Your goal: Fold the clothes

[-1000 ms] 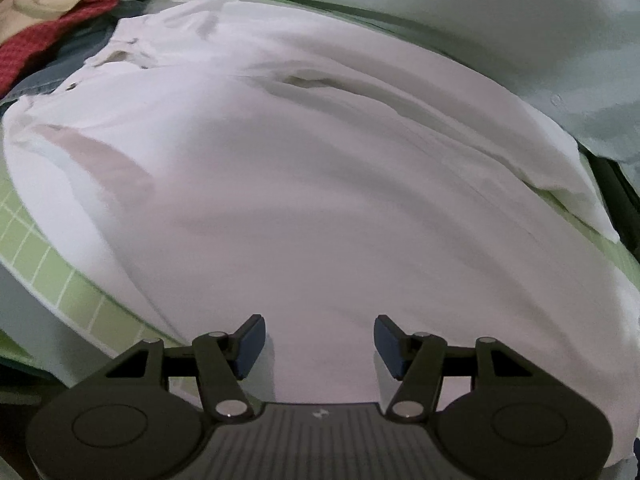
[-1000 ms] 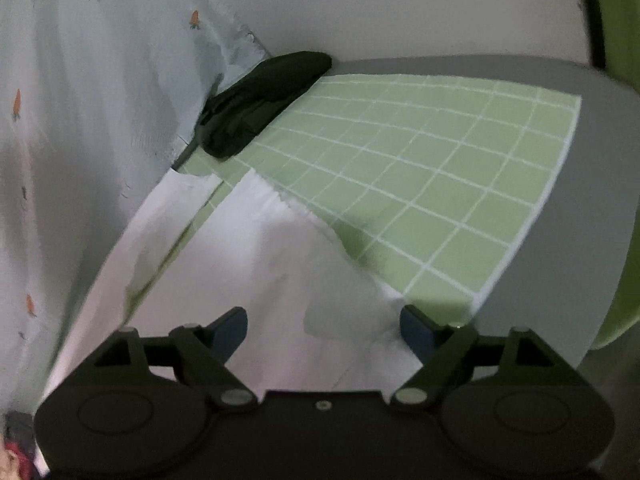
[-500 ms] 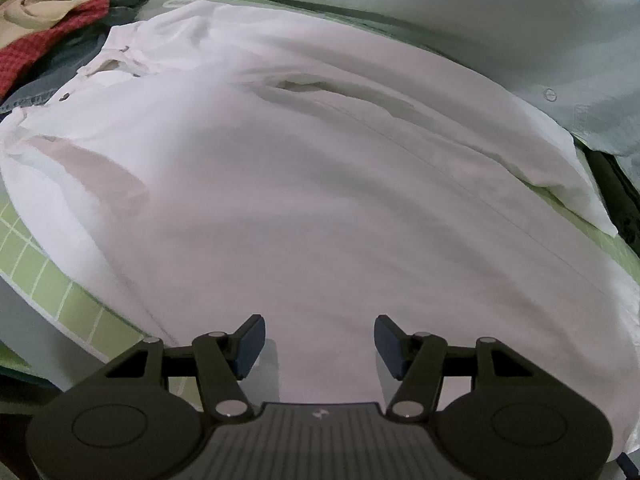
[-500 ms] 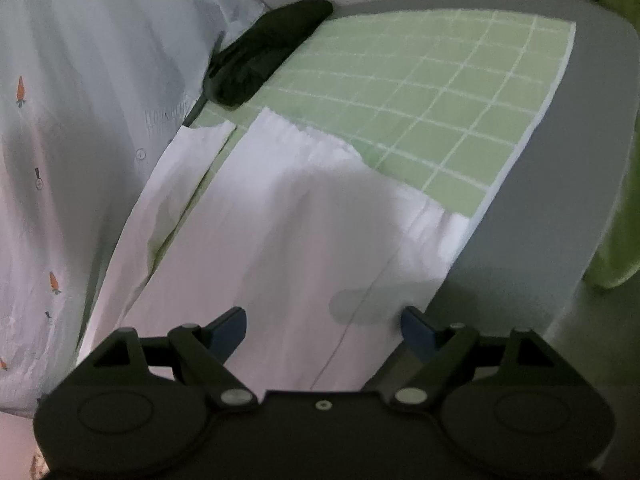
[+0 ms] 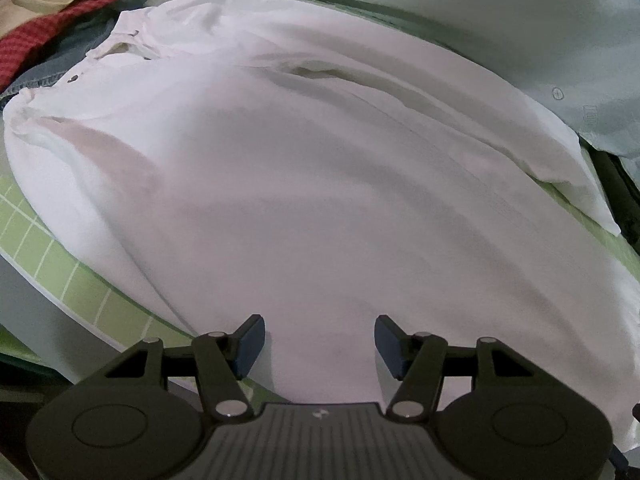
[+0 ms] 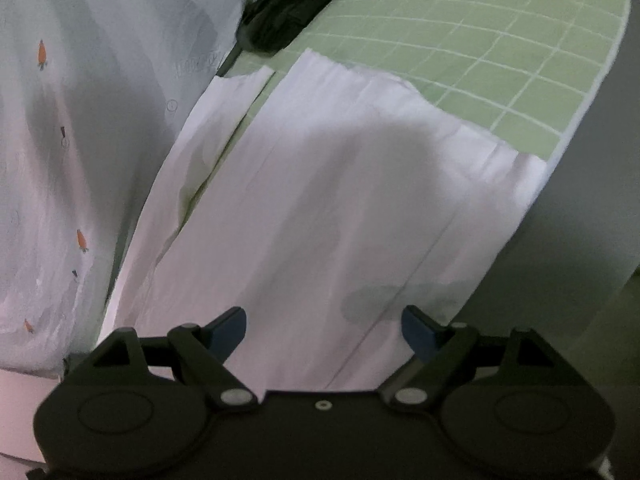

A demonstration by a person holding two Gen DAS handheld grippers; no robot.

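Note:
A white shirt (image 5: 304, 184) lies spread flat on a green gridded mat (image 5: 52, 264), collar and buttons at the far left. My left gripper (image 5: 319, 342) is open and empty over the shirt's near edge. In the right wrist view the shirt's lower part (image 6: 340, 208) lies flat, its hem toward the mat (image 6: 500, 60), with one sleeve (image 6: 200, 160) alongside. My right gripper (image 6: 324, 330) is open and empty above the shirt's near side edge.
A pale carrot-print garment (image 5: 520, 20) lies beyond the shirt and also shows in the right wrist view (image 6: 80, 120). A heap of red, beige and denim clothes (image 5: 48, 20) is at the far left. A dark garment (image 6: 292, 4) lies on the mat's far side. The grey table edge (image 6: 580, 220) is to the right.
Both grippers have drawn back over the shirt and stayed open. In the right wrist view the lifted, folded corner of the shirt now lies flat, reaching the mat's edge.

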